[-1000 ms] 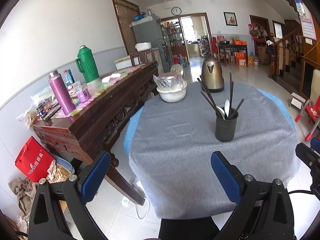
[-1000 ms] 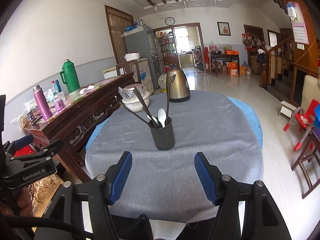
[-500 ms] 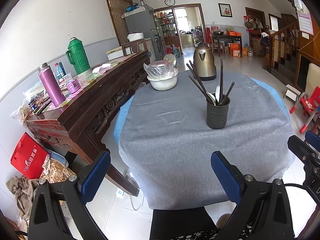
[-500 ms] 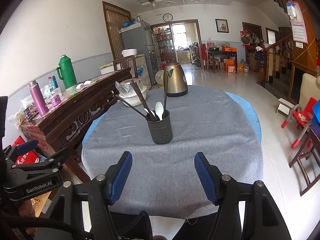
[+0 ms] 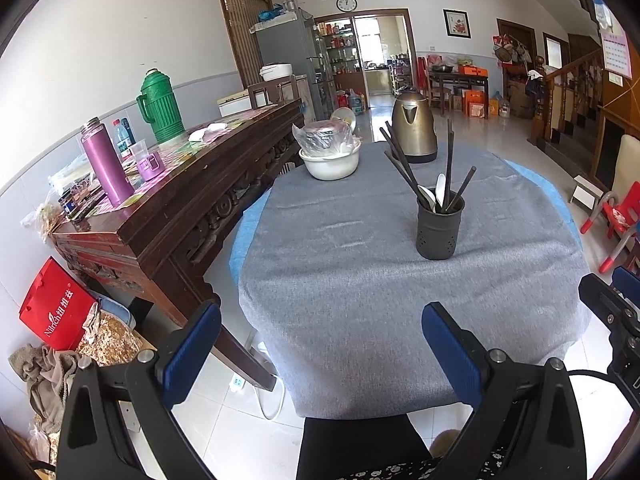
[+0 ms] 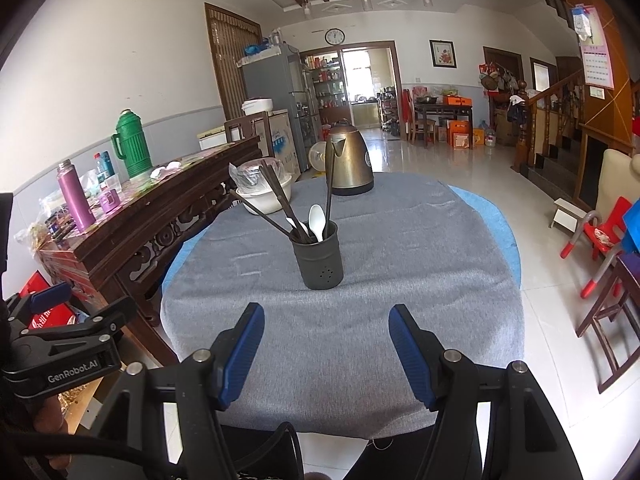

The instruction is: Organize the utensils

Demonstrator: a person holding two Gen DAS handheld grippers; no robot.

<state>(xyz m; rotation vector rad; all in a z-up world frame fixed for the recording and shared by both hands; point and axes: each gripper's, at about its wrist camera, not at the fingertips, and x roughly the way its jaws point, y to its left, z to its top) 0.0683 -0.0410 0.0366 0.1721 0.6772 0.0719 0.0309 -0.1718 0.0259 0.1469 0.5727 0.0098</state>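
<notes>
Right wrist view: holder (image 6: pixel 319 259) with chopsticks (image 6: pixel 276 196), spoons (image 6: pixel 316 221) mid-surface (image 6: pixel 420 264); both grippers (left (image 5: pixel 320 350), right (image 6: pixel 326 350)) released, empty. Risk: clumsy reach tips holder.

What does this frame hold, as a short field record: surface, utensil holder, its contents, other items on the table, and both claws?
surface: round table under grey cloth
holder: dark grey perforated metal cup, upright, mid-table
contents: dark chopsticks leaning outward; white plastic spoons
other items: brass-coloured electric kettle; white bowl with plastic-wrapped contents, both beyond the cup
left claw: open, empty, at near table edge
right claw: open, empty, short of the cup
</notes>
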